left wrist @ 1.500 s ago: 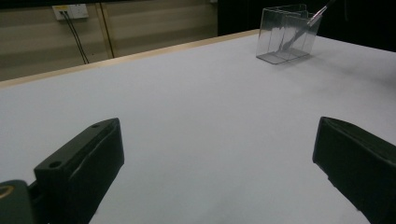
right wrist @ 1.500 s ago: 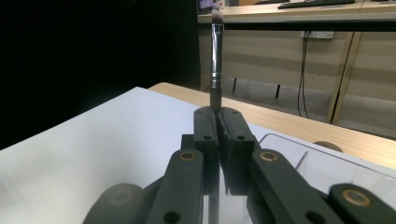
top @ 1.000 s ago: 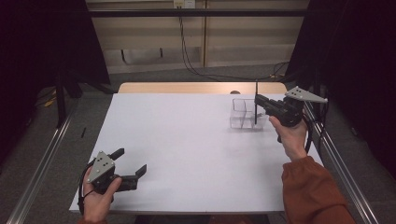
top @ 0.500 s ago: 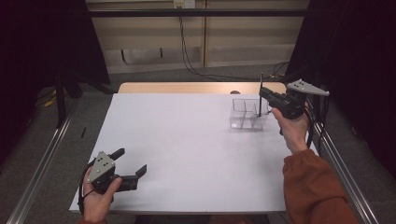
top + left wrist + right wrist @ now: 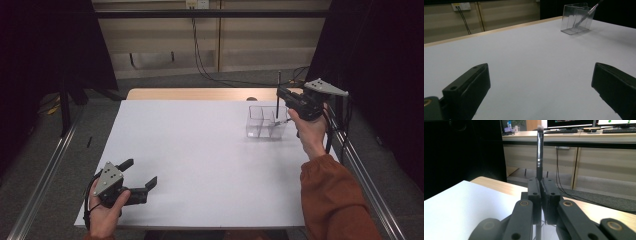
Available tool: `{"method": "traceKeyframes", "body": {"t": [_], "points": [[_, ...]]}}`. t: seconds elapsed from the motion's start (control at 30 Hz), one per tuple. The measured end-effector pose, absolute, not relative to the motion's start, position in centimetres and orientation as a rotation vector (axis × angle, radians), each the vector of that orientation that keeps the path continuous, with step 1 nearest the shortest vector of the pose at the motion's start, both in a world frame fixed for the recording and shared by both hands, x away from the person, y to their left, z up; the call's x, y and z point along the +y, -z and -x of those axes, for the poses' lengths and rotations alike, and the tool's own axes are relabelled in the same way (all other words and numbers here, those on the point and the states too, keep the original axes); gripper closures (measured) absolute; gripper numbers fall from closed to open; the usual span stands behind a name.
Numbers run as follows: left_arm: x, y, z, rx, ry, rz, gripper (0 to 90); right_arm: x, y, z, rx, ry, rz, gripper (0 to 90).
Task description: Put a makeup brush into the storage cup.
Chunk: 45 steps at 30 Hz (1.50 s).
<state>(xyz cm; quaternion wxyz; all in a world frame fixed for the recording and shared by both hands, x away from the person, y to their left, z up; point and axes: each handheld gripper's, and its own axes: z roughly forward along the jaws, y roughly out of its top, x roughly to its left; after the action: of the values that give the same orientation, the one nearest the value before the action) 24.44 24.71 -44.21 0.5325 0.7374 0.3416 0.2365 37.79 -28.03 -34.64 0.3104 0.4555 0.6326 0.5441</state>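
My right gripper (image 5: 284, 96) is at the far right of the white table (image 5: 200, 150), beside and above a clear compartment box (image 5: 266, 122). Its jaws are shut on a thin black brush (image 5: 278, 90) that stands upright. In the right gripper view the brush (image 5: 539, 152) rises from the gripper (image 5: 541, 180) with its bristles on top. Another thin brush (image 5: 586, 15) leans inside the clear box (image 5: 574, 20). My left gripper (image 5: 137, 175) rests at the near left corner, open with nothing between its fingers, as the left gripper view (image 5: 541, 70) also shows.
Metal rails (image 5: 45, 175) run along both sides of the table, and a wooden strip (image 5: 190, 94) edges its far end. Cables (image 5: 200, 55) hang down the back wall. A desk with keyboards (image 5: 574, 131) stands beyond the table.
My right gripper has drifted a little toward the far right edge, carrying the upright brush with it. My left gripper has stayed in place.
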Motion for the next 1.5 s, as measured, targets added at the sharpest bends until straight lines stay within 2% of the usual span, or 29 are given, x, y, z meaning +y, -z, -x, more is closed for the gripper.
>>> {"method": "traceKeyframes", "body": {"t": [1.07, 1.5], "points": [[24.7, 44.2, -24.4, 0.813, -0.564, -1.761, 2.1, -28.7, 37.5, -40.8, 1.675, -1.313, -1.31, 86.7], [24.7, 44.2, -24.4, 0.812, -0.564, -1.758, 2.1, -28.6, 38.6, -40.8, 1.701, -1.292, -1.33, 86.7]]}}
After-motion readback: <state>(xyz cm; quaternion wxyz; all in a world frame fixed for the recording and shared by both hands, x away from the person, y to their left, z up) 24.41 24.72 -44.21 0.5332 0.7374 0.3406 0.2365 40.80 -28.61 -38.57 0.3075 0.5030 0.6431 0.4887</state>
